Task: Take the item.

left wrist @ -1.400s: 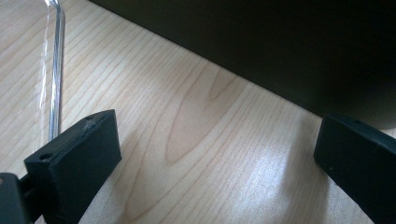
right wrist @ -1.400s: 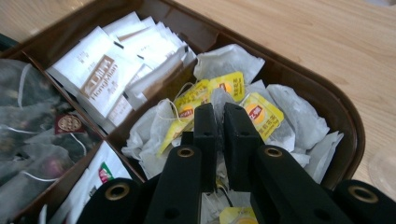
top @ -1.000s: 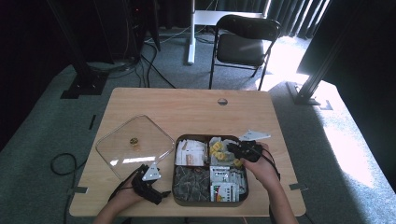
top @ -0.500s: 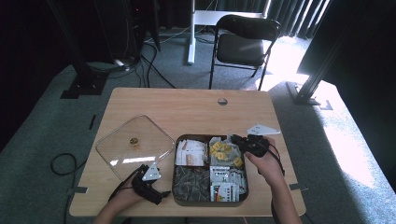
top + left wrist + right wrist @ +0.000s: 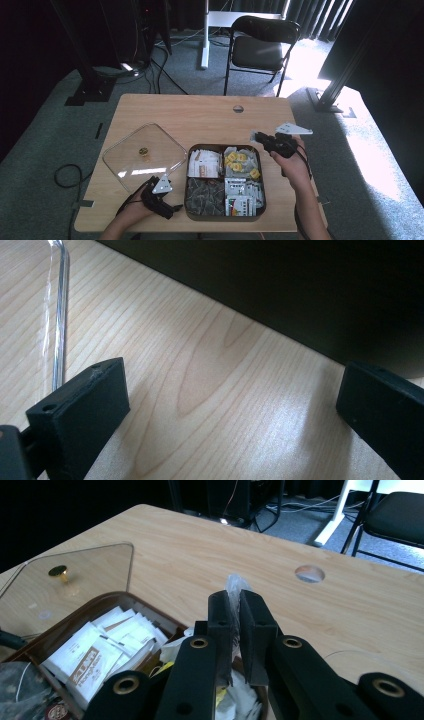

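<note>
A dark brown compartment tray [image 5: 186, 200] sits at the table's near middle, holding white sachets [image 5: 205, 162], yellow wrapped sweets [image 5: 240, 160], dark bags [image 5: 205, 192] and printed packets [image 5: 242, 197]. My right gripper [image 5: 256, 136] hovers over the tray's far right corner. Its jaws are shut on a crinkled clear wrapper [image 5: 235, 586], whose lower part is hidden behind them. The tray rim [image 5: 100, 605] and sachets [image 5: 95, 652] lie below it. My left gripper [image 5: 170, 210] rests on the wood beside the tray's left wall [image 5: 300, 290], open with nothing between its fingers [image 5: 85, 405].
A clear glass lid [image 5: 145, 160] with a gold knob [image 5: 144, 150] lies flat left of the tray; the lid's edge [image 5: 60, 315] is close to my left gripper. A cable hole [image 5: 238, 108] marks the far table. A black chair [image 5: 260, 45] stands beyond it.
My right gripper has lifted off the yellow sweets compartment and drifted toward the tray's far right corner, jaws still shut. The left gripper has stayed where it was.
</note>
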Available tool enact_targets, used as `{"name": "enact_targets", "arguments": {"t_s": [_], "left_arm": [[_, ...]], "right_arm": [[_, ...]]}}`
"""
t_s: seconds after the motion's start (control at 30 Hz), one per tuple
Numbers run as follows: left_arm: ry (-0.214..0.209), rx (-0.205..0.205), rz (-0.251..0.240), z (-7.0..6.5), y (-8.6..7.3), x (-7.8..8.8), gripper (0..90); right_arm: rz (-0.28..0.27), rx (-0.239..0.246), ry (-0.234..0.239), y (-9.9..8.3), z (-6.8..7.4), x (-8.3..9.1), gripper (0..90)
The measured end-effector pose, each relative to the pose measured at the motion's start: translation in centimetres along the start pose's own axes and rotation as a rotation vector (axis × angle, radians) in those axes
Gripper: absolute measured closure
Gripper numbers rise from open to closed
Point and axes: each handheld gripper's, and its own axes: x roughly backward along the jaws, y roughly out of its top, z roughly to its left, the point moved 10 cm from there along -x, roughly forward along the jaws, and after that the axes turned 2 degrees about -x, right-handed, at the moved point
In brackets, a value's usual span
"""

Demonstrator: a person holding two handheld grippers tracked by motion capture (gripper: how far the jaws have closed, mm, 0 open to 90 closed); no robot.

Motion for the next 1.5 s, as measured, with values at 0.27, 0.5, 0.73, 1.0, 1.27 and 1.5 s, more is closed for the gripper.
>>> {"name": "enact_targets", "arguments": {"t_s": [0.27,0.5,0.73,1.0,1.27,1.5], "left_arm": [[0.0,-0.001,0.001,0.0,0.0,0.0,0.5],[0.0,-0.001,0.001,0.0,0.0,0.0,0.5],[0.001,-0.002,0.001,0.0,0.0,0.0,0.5],[0.0,0.0,0.001,0.0,0.0,0.0,0.5],[0.0,0.0,0.001,0.0,0.0,0.0,0.5],[0.002,0.002,0.0,0.0,0.0,0.0,0.5]], "right_arm": [[-0.018,-0.024,-0.037,0.8,-2.1,0.4,84.7],[-0.025,-0.044,-0.067,1.0,-3.9,0.7,84.7],[-0.02,-0.07,-0.093,0.9,-5.7,1.1,84.7],[-0.013,-0.094,-0.118,0.7,-7.5,1.3,84.7],[0.0,-0.119,-0.137,-0.1,-8.7,0.8,84.6],[0.016,-0.138,-0.142,-1.1,-9.3,0.2,84.6]]}}
